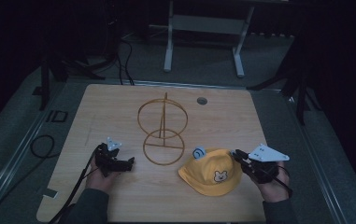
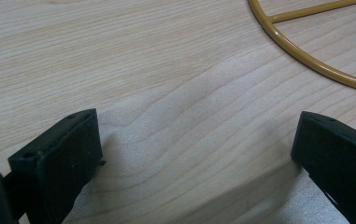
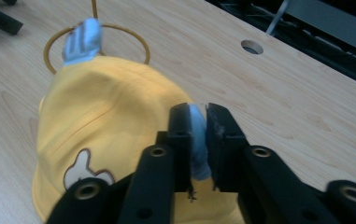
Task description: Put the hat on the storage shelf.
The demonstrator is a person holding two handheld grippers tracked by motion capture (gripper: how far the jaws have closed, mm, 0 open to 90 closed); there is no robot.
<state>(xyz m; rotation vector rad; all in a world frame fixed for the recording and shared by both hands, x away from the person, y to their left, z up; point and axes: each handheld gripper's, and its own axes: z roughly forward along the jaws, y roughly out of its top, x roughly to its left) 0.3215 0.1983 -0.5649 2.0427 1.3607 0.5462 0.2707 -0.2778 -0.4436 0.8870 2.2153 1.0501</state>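
High view: a yellow cloth bear-face hat [image 1: 210, 170] lies on the light wooden table [image 1: 119, 107], brim toward the person. Right gripper [image 1: 238, 154] pinches its pale-blue ear [image 3: 198, 140]; left gripper [image 1: 128, 162] is spread wide, empty.

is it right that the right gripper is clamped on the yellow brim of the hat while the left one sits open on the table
Not quite. The right gripper is shut on the hat's light blue ear, not the yellow brim; the right gripper view shows the blue fabric pinched between its jaws. The rest holds: the left gripper is open over the bare table.
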